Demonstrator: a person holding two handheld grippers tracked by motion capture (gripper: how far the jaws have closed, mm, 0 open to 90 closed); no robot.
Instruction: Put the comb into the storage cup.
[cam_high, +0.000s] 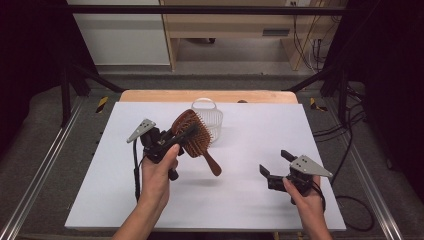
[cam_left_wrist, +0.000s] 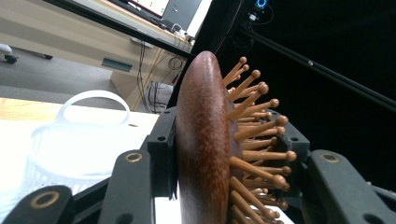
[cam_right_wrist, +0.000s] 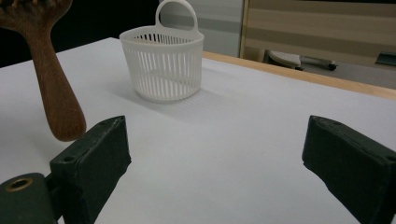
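We see the wooden paddle hairbrush (cam_high: 192, 134) at the centre of the high view, lifted off the white worktop (cam_high: 240, 200), its handle slanting down to the lower right. Our left gripper (cam_high: 175, 136) has its jaws clamped on the brush head, one on the smooth back, the other among the bristles. The left hand (cam_high: 159, 172) rises from the bottom edge. Just behind stands the white slotted basket (cam_high: 209, 120). Our right gripper (cam_high: 274, 165), at lower right, holds its jaws wide apart with nothing between them, low over the worktop.

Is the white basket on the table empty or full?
Empty: the right gripper view shows bare table through the slits of the white basket, which stands upright.
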